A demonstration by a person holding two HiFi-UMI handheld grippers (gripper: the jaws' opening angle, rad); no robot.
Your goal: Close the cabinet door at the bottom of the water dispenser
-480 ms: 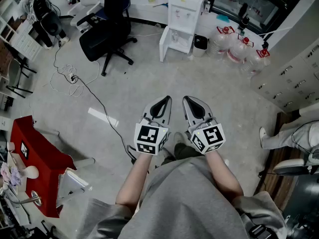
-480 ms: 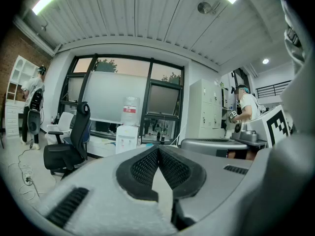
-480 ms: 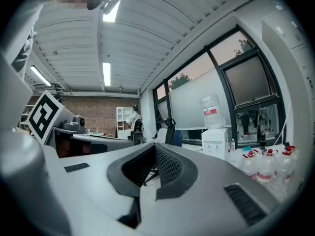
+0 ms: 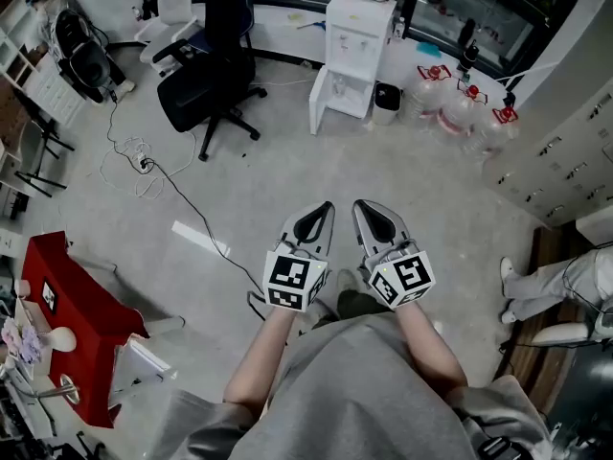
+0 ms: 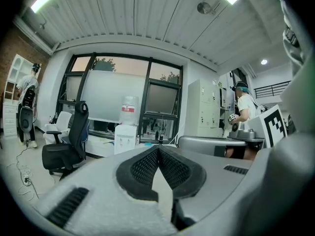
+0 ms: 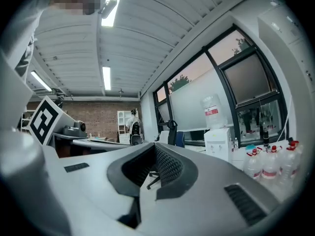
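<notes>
The white water dispenser stands far across the floor, by the window wall, with a bottle on top. Its bottom cabinet door hangs open, swung out to the left. Both grippers are held side by side in front of the person's body, well short of the dispenser. The left gripper is shut with nothing in it, and the right gripper is also shut and empty. The left gripper view has the dispenser small beyond the left gripper. In the right gripper view the dispenser stands right of the right gripper.
A black office chair stands left of the dispenser, with a cable trailing over the floor. Water jugs and a black bin sit to its right. Lockers, a person's legs and a red cabinet flank the floor.
The whole scene has slid slightly down in the head view. Both grippers keep the same side-by-side, shut pose.
</notes>
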